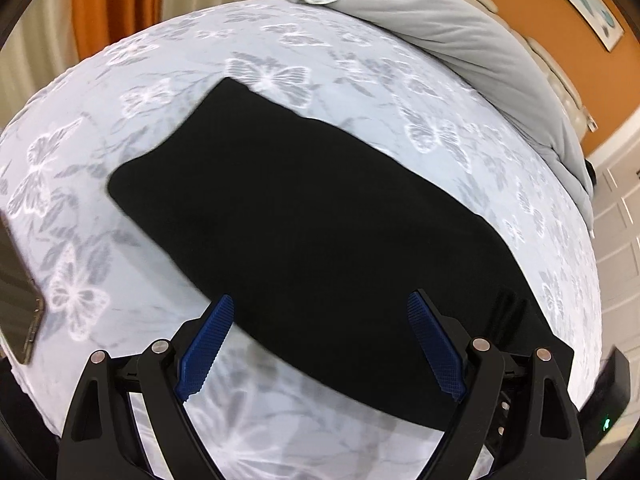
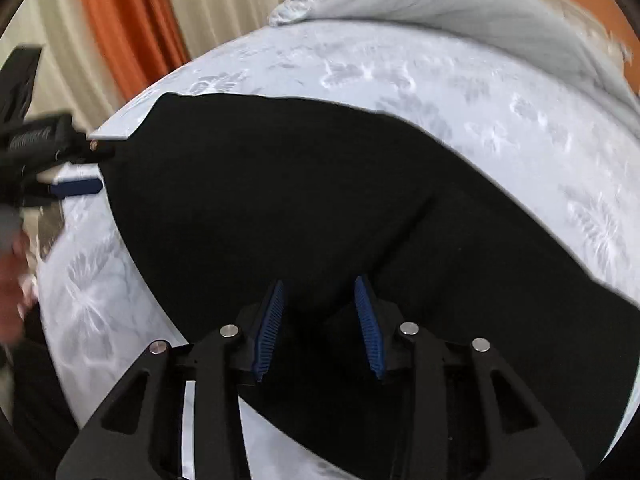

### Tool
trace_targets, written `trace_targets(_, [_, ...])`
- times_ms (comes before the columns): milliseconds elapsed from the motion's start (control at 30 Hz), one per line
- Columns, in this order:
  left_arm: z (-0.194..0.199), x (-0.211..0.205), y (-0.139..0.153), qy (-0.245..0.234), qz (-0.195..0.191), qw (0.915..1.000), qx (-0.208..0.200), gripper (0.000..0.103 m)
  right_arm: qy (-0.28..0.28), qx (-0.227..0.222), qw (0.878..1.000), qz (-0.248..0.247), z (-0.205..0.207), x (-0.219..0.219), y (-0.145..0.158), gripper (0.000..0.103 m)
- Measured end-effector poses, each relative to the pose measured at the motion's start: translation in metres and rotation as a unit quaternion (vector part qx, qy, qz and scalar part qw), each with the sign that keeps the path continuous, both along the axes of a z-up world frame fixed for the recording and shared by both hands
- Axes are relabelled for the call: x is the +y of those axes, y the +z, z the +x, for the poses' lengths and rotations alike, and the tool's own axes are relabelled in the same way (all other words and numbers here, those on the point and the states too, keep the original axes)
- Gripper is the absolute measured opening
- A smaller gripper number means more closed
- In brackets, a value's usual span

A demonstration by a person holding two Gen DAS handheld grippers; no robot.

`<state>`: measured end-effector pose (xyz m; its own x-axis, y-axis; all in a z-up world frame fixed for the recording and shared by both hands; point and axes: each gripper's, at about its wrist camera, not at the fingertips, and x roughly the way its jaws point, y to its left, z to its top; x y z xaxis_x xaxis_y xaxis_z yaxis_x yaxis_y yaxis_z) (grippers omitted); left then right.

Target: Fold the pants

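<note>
A: Left claw (image 1: 320,308)?

B: Mine's spread wide, blue pads (image 1: 206,346) far apart, nothing between them. It hangs over the near edge of the pants (image 1: 304,216). One pad sits over bare sheet, the other over black cloth. Can't tell if either touches.

A: Right claw (image 2: 319,288)?

B: Partly spread, narrower gap than the left. Pads (image 2: 269,328) point down at the black cloth. Nothing pinched that I can see; contact unclear, frame's blurry.

A: Where are the pants?

B: Flat on the bed (image 1: 360,64), a long black slab running diagonally, looks folded lengthwise. In the right view a crease (image 2: 404,232) runs across the cloth just ahead of my claw.

A: Left claw in the right view?

B: Yes, at the far left edge (image 2: 76,187), one blue pad showing just beside the pants' edge.

A: Surface and room?

B: Pale sheet with butterfly print. Grey duvet (image 1: 472,40) bunched along the far side. Orange curtain (image 1: 112,4) beside cream ones behind. Orange wall with a framed picture (image 1: 580,0). White door (image 1: 624,216) at right. A phone (image 1: 20,312) lies at the left edge of the bed.
</note>
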<state>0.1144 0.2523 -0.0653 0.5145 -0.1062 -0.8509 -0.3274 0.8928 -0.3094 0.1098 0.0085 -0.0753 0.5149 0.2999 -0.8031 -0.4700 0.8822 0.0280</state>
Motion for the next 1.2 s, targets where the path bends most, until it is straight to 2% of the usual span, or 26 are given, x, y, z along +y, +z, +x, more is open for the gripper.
trace_targets(33, [-0.003,0.008,0.0,0.007,-0.004,1.0,-0.001,0.086,0.001,-0.012,1.0,-0.007,-0.004,0.002,0.002,0.067])
trace_targets(67, [-0.005,0.014,0.0,0.011,-0.005,0.9999,-0.003,0.086,-0.004,-0.049,0.999,-0.023,-0.014,-0.001,0.011,0.085])
trace_targets(100, [-0.006,0.018,0.0,0.015,-0.004,0.9999,-0.004,0.086,-0.002,-0.067,0.997,-0.031,-0.022,0.001,0.012,0.086])
trace_targets(167, [-0.007,0.026,-0.001,0.021,-0.002,0.9998,-0.002,0.086,0.007,-0.075,0.996,-0.051,-0.028,0.0,0.011,0.085])
trace_targets(233, [-0.009,0.029,-0.001,0.024,-0.007,0.9997,0.0,0.086,0.012,-0.063,0.996,-0.063,-0.02,0.002,-0.001,0.077])
trace_targets(300, [-0.01,0.03,-0.002,0.022,-0.015,0.9997,0.001,0.086,0.016,-0.042,0.995,-0.086,-0.012,0.009,-0.021,0.062])
trace_targets(367, [-0.011,0.027,-0.001,0.015,-0.015,0.9998,0.001,0.086,0.014,-0.047,0.995,-0.09,-0.01,0.011,-0.03,0.063])
trace_targets(400, [-0.011,0.025,-0.001,0.013,-0.012,0.9998,0.001,0.086,0.008,-0.044,0.996,-0.079,-0.006,0.008,-0.028,0.052])
trace_targets(433, [-0.011,0.024,-0.001,0.011,-0.009,0.9999,0.001,0.086,-0.003,-0.037,0.997,-0.065,0.0,0.005,-0.023,0.043])
trace_targets(467, [-0.011,0.023,-0.001,0.01,-0.007,0.9999,0.003,0.086,-0.027,-0.03,0.998,-0.039,0.009,-0.004,-0.015,0.024])
trace_targets(567, [-0.009,0.028,-0.003,0.019,-0.015,0.9997,0.006,0.086,-0.072,-0.014,0.994,0.079,0.025,-0.032,0.016,0.023])
trace_targets(633, [-0.008,0.032,-0.002,0.027,-0.023,0.9994,0.005,0.086,-0.069,-0.022,0.991,0.111,0.028,-0.031,0.034,0.023])
trace_targets(700, [-0.007,0.035,0.0,0.032,-0.023,0.9992,0.0,0.086,-0.048,-0.026,0.99,0.131,0.031,-0.014,0.044,0.025])
trace_targets(733, [-0.006,0.035,0.001,0.034,-0.021,0.9992,-0.001,0.086,-0.032,-0.021,0.99,0.135,0.033,-0.001,0.042,0.031])
trace_targets(800, [-0.003,0.035,-0.001,0.033,-0.019,0.9993,0.0,0.086,0.007,0.007,0.994,0.108,0.034,0.034,0.015,0.061])
trace_targets(867, [0.0,0.035,-0.004,0.033,-0.013,0.9994,0.007,0.086,0.011,0.017,0.997,0.069,0.027,0.044,-0.008,0.059])
trace_targets(933, [0.0,0.037,-0.008,0.036,-0.015,0.9992,0.013,0.086,-0.001,-0.002,0.997,0.077,0.026,0.03,0.005,0.056])
trace_targets(967, [0.001,0.039,-0.008,0.036,-0.019,0.9991,0.014,0.086,-0.012,-0.019,0.996,0.085,0.025,0.015,0.022,0.056])
trace_targets(1067, [-0.001,0.044,-0.005,0.04,-0.024,0.9989,0.007,0.086,-0.034,-0.046,0.996,0.066,0.02,-0.012,0.044,0.057])
trace_targets(1133, [-0.001,0.045,-0.003,0.041,-0.023,0.9989,0.003,0.086,-0.032,-0.034,0.997,0.064,0.019,-0.019,0.037,0.057])
trace_targets(1200, [0.0,0.044,-0.002,0.041,-0.027,0.9988,0.003,0.086,-0.022,-0.01,0.998,0.05,0.015,-0.012,0.017,0.056])
